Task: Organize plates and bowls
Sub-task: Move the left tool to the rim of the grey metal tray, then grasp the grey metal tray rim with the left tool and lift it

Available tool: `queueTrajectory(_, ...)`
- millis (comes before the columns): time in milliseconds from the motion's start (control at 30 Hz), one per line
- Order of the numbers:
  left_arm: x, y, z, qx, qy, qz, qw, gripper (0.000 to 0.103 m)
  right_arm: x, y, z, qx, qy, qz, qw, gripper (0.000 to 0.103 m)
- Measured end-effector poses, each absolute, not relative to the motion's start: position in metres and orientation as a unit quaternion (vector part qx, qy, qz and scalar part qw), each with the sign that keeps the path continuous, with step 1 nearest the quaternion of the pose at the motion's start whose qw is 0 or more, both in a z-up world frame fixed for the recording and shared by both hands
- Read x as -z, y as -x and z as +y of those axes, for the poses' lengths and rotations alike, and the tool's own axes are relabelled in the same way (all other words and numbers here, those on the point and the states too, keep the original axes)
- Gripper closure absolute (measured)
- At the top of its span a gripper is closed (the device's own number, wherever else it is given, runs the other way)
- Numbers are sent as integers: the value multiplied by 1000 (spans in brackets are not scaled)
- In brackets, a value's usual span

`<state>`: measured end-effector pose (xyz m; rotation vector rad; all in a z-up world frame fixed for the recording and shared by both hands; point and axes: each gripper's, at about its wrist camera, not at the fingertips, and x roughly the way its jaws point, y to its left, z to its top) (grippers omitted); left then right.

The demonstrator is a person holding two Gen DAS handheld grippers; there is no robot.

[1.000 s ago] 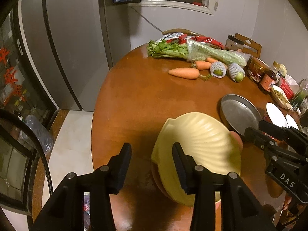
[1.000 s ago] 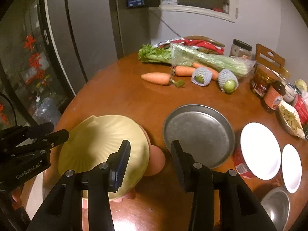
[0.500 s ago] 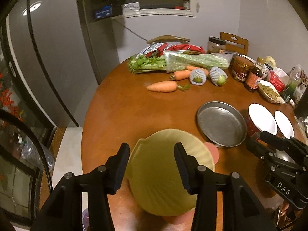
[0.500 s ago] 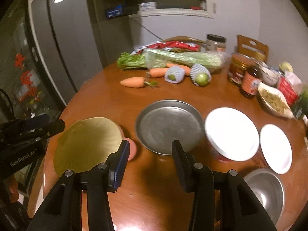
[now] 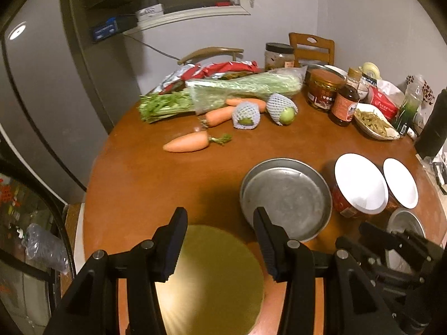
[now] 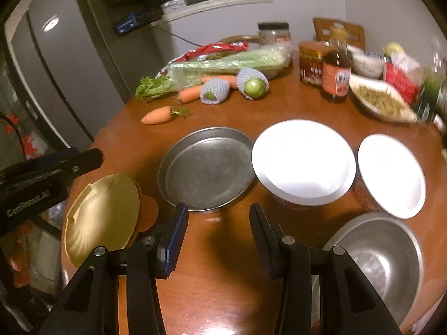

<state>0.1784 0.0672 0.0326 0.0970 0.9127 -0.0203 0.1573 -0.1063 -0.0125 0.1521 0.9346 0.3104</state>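
A yellow shell-shaped plate (image 5: 212, 276) (image 6: 103, 215) lies on top of a pink plate (image 6: 148, 213) at the table's near left edge. My left gripper (image 5: 219, 240) is open and empty, above the yellow plate. A round metal pan (image 5: 285, 198) (image 6: 206, 169) sits mid-table. A large white plate (image 6: 303, 162) rests on a red tub (image 5: 345, 203), with a small white plate (image 6: 391, 174) to its right. A steel bowl (image 6: 382, 259) is near right. My right gripper (image 6: 218, 237) is open and empty, over bare table in front of the pan.
Carrots (image 5: 187, 143), celery (image 5: 223, 92), netted fruit (image 5: 280, 109), jars, a sauce bottle (image 5: 345, 103) and a dish of food (image 5: 374, 121) crowd the far side of the round wooden table (image 5: 145, 178). A fridge (image 5: 36, 89) stands left; chairs behind.
Both grippers have pulled back and up from the yellow plate, which now lies lower in both views. The right view has swung right, showing the white plates and steel bowl.
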Motion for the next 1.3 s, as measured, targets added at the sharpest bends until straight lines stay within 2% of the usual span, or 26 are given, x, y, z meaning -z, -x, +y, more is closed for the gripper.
queueTrajectory(400,11,-239,56,16,-37,484,874,54,43,-184,-108,-131,-123,488,854,56)
queueTrajectory(833,41,-261,50,12,-23,511,859,54,60,-207,-107,-121,-142,501,845,56)
queueTrajectory(1000,48,-264,50,27,-17,521,853,62,61,-211,-104,-120,-126,494,852,63)
queueTrajectory(1100,55,-266,48,43,-12,532,845,73,62,-214,-101,-124,-118,494,852,68)
queueTrajectory(1300,58,-263,49,45,-11,527,849,76,65,-216,-98,-125,-109,491,855,70)
